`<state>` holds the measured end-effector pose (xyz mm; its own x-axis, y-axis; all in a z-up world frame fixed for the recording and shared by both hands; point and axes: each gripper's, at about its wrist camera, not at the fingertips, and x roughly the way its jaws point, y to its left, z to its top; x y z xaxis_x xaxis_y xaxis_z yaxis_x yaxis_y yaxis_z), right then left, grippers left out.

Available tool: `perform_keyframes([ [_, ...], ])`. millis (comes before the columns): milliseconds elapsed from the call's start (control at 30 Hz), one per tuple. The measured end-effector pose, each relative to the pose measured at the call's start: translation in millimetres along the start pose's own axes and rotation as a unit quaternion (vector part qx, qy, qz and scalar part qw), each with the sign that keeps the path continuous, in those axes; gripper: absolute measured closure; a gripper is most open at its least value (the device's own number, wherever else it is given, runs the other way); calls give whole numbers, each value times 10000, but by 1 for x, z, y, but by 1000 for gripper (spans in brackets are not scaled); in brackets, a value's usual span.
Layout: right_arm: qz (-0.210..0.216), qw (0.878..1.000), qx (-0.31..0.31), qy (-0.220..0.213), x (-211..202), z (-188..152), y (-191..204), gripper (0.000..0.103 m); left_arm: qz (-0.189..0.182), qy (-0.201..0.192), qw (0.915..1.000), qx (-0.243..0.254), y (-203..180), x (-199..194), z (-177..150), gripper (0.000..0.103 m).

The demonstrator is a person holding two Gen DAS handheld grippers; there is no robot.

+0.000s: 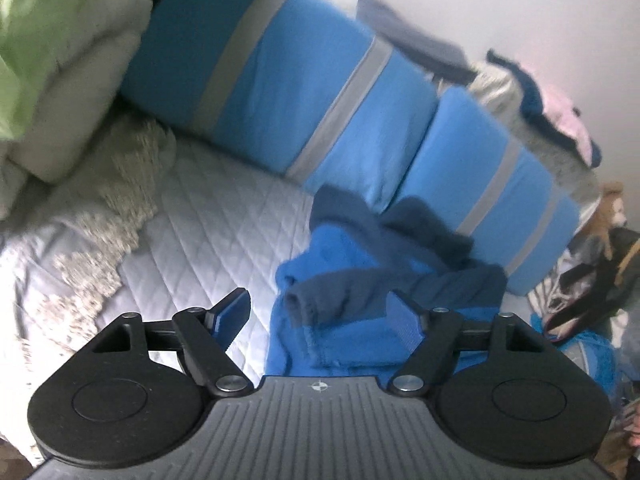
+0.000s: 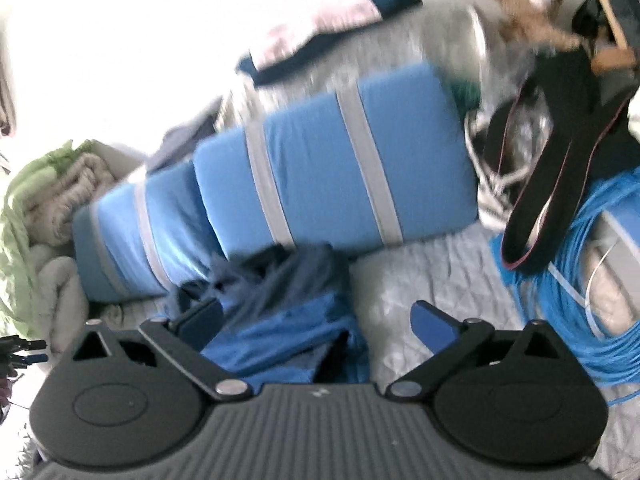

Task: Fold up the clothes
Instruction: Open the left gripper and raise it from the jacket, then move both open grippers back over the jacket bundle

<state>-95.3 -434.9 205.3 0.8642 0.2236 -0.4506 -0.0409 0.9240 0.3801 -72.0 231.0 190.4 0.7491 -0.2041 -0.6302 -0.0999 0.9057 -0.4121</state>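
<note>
A bright blue garment with navy parts (image 1: 344, 332) lies in a bunched heap on the pale quilted bedspread (image 1: 208, 232), just in front of the striped pillows. My left gripper (image 1: 320, 312) hovers above its near edge, jaws wide apart with nothing pressed between the pads. In the right wrist view the same garment (image 2: 288, 320) shows as a rough folded bundle with navy cloth on top. My right gripper (image 2: 316, 322) stands open over it; its left finger (image 2: 200, 316) is over the cloth and the right finger (image 2: 434, 328) over bare quilt (image 2: 432, 272).
Blue pillows with grey stripes (image 1: 280, 80) (image 2: 332, 168) lean along the wall. Green and beige blankets (image 1: 52, 60) are piled at the left. Pink and navy clothes (image 2: 320, 28), a teddy bear (image 2: 524, 8), a black strap (image 2: 552, 184) and coiled blue cable (image 2: 580, 280) crowd the right.
</note>
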Motion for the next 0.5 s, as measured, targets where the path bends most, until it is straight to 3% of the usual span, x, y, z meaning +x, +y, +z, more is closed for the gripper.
perform_keyframes([
  [233,74,9999,119,-44,-36,-11,7,0,-41,-70,9996,259,-7,-43,-25,27],
  [500,671,9967,284,-355,-99,-23,23,0,-409,-134,9957,817,-28,-113,-53,26],
])
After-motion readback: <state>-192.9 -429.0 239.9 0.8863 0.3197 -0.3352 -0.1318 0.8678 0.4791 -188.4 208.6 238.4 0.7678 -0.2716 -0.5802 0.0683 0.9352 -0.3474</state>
